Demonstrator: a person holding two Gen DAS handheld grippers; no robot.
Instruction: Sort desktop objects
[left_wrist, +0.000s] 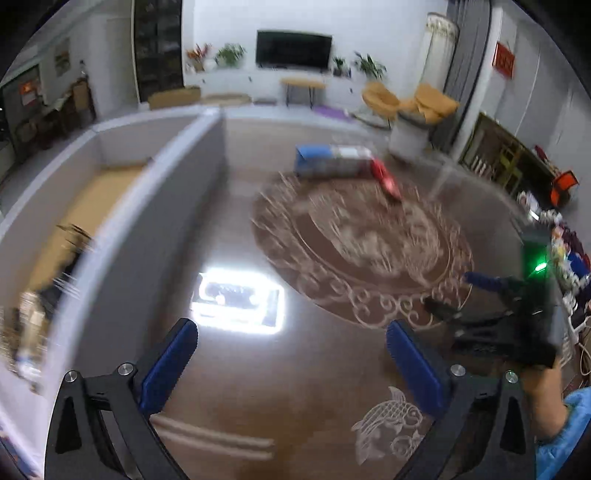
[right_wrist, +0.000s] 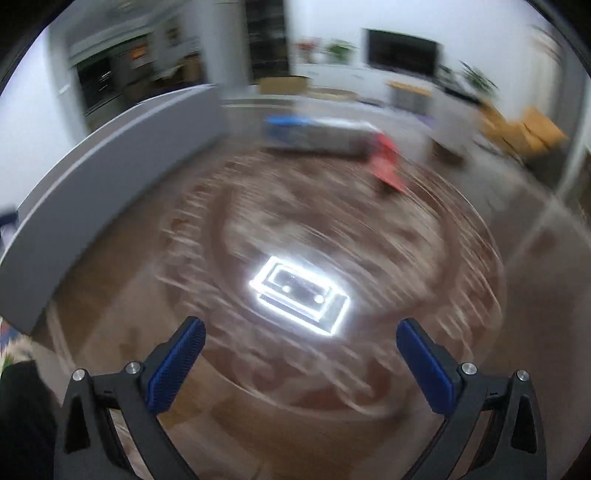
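Observation:
A long blue, grey and white pack (left_wrist: 332, 160) lies at the far side of the glossy brown patterned tabletop (left_wrist: 369, 240), with a red item (left_wrist: 386, 181) against its right end. Both show blurred in the right wrist view too: the pack (right_wrist: 317, 134) and the red item (right_wrist: 386, 158). My left gripper (left_wrist: 291, 354) hangs open over bare tabletop, nothing between its blue pads. My right gripper (right_wrist: 301, 350) is also open and empty. In the left wrist view the right gripper (left_wrist: 448, 291) appears at the right, held by a hand in a blue sleeve.
A grey sofa back (left_wrist: 177, 177) runs along the table's left side. A ceiling light's reflection (left_wrist: 240, 302) glares on the tabletop. Several small colourful items (left_wrist: 565, 251) crowd the right edge. Beyond are a TV, plants and yellow chairs.

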